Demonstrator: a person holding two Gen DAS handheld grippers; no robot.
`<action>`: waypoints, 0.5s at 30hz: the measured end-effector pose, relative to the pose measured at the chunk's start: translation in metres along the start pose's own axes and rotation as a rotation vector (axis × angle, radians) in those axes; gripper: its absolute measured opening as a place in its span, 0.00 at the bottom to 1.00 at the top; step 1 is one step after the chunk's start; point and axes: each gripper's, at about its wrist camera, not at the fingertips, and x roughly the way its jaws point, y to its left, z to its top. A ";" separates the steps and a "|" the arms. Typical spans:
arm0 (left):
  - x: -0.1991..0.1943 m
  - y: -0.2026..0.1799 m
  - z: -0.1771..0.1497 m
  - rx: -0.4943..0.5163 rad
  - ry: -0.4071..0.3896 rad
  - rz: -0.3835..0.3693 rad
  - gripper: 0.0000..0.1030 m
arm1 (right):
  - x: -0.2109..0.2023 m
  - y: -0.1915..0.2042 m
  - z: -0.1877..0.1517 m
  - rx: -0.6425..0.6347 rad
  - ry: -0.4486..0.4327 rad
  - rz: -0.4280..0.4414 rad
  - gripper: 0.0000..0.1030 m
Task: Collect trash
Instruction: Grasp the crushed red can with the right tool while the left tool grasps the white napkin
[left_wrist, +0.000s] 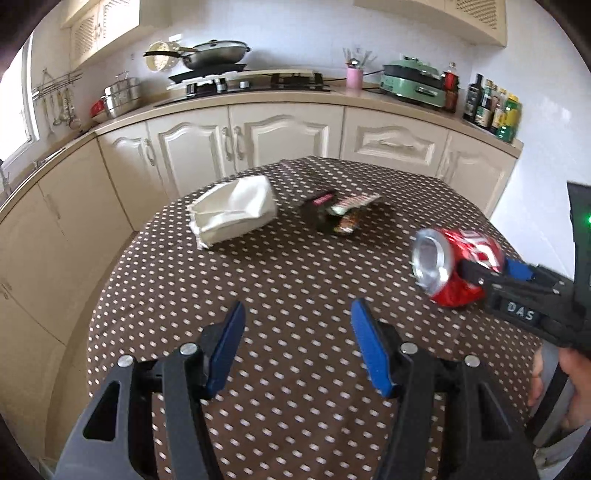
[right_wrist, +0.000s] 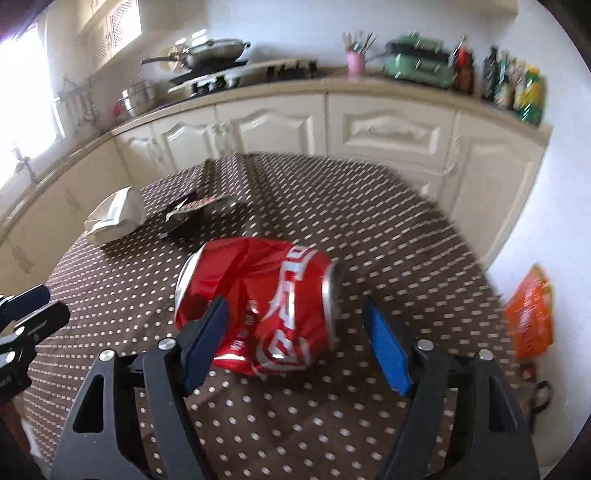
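Note:
A crushed red soda can (right_wrist: 258, 306) lies on the dotted brown tablecloth (right_wrist: 369, 229). My right gripper (right_wrist: 295, 332) is open, its blue fingers on either side of the can; whether they touch it I cannot tell. In the left wrist view the can (left_wrist: 450, 266) is at the right with the right gripper (left_wrist: 495, 273) around it. My left gripper (left_wrist: 297, 332) is open and empty above the table's near part. A white cloth bag (left_wrist: 232, 210) and dark snack wrappers (left_wrist: 338, 212) lie farther back on the table.
Cream kitchen cabinets (left_wrist: 280, 136) and a counter with a stove, wok (left_wrist: 214, 53), green appliance (left_wrist: 413, 83) and bottles (left_wrist: 495, 107) stand behind the table. An orange bag (right_wrist: 530, 314) sits low at the right, beyond the table edge.

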 end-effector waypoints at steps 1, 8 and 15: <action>0.003 0.007 0.003 -0.011 0.002 0.008 0.57 | 0.000 -0.001 0.002 -0.001 -0.007 0.012 0.51; 0.023 0.052 0.020 -0.128 0.010 0.025 0.57 | -0.013 -0.001 0.020 -0.038 -0.073 -0.008 0.24; 0.041 0.075 0.041 -0.179 -0.009 0.047 0.57 | -0.020 0.012 0.042 -0.035 -0.162 0.004 0.24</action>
